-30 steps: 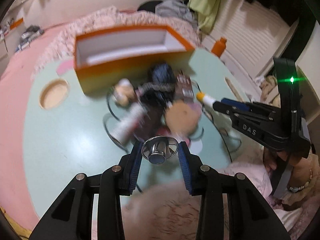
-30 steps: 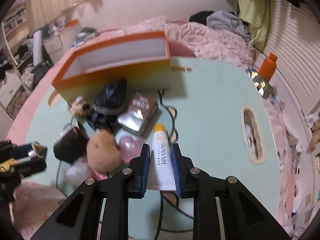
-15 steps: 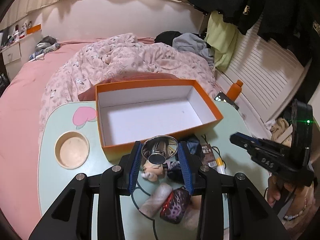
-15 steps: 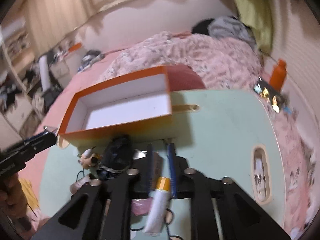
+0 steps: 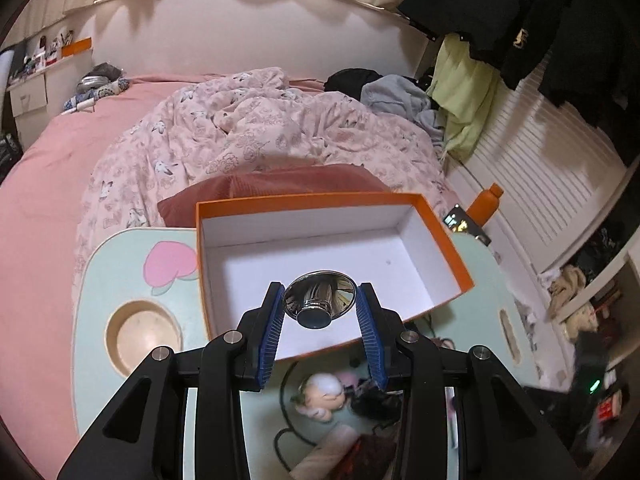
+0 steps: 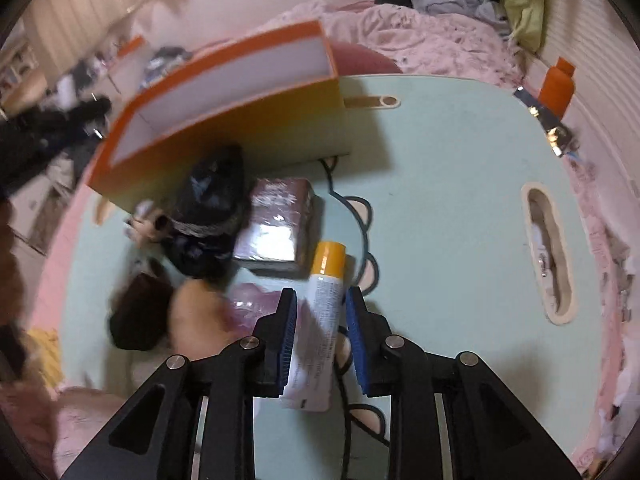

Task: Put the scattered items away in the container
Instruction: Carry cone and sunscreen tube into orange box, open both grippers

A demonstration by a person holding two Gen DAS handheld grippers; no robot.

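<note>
Above the near wall of the open orange cardboard box with white inside [image 5: 224, 216], a shiny chrome flared metal knob [image 5: 319, 300] is pinched between the blue pads of the left gripper [image 5: 319, 304], its stem pointing back toward the camera; the box floor lies just ahead and below, so the left gripper is judged nearer to a drop. The right gripper [image 6: 320, 316] is held low over the mint-green table [image 6: 448, 184], closed on a white tube with a yellow cap [image 6: 320, 320], whose long axis runs along the fingers, cap toward the box, which stands well apart up and left.
</note>
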